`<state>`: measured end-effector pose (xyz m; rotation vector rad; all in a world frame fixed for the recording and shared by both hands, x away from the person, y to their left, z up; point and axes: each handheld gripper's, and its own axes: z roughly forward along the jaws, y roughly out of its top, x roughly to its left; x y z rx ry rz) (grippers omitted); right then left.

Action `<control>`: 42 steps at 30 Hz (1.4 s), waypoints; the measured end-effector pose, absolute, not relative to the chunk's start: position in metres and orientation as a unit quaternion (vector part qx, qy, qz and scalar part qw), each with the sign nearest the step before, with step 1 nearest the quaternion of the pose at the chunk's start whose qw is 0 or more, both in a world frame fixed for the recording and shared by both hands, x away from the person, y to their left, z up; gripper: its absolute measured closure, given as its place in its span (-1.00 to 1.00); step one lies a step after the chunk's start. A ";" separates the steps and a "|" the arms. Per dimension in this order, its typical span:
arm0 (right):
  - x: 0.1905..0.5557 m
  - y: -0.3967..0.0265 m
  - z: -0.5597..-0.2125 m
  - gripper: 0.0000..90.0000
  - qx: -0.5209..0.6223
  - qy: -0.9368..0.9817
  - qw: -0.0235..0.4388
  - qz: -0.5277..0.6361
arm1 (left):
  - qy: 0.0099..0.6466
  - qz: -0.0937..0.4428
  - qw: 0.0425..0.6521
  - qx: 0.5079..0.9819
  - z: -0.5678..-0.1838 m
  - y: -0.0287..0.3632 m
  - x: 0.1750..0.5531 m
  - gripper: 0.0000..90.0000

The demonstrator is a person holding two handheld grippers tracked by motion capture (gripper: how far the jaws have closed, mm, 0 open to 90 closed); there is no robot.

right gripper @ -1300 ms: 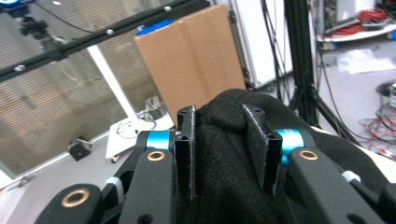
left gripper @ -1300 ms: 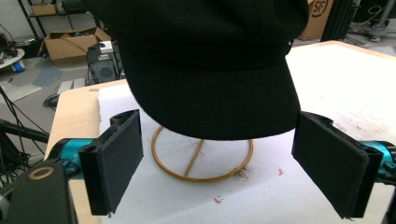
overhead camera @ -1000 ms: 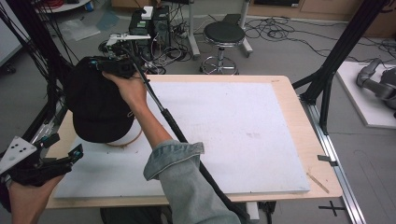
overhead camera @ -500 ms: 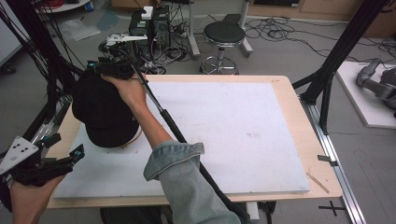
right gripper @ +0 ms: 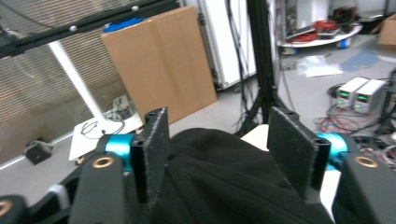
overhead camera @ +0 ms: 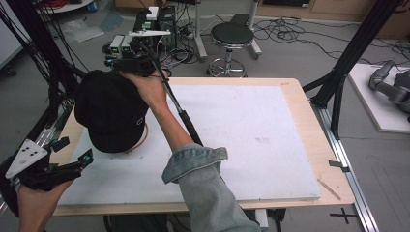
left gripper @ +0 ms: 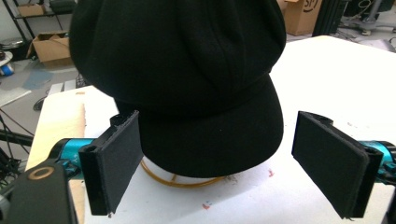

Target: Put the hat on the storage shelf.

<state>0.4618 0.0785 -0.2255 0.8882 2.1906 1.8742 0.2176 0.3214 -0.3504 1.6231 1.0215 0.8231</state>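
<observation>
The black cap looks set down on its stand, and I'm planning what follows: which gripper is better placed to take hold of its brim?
Left, probably. The left gripper faces the black cap brim-on, jaws open wide. The right gripper, jaws just opening, sits over the crown at the far side.

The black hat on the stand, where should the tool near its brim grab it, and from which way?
Probably the brim. In the left gripper view the black hat sits on a thin stand, and its brim sticks out flat toward the left tool, whose jaws stand wide open level with it. Coming straight in from the front, one jaw could go over and one under that thin edge.
</observation>
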 end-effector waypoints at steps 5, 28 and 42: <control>0.465 0.048 -0.221 -0.24 0.308 0.723 0.087 0.613 | 0.416 0.335 0.504 0.678 -0.351 0.313 0.224 -0.63; 0.445 -0.114 -0.228 -0.54 0.379 0.705 0.194 0.568 | 0.401 0.324 0.509 0.689 -0.351 0.296 0.239 -0.63; 0.413 -0.187 -0.246 -0.69 0.415 0.688 0.232 0.548 | 0.401 0.321 0.508 0.691 -0.351 0.292 0.243 -0.63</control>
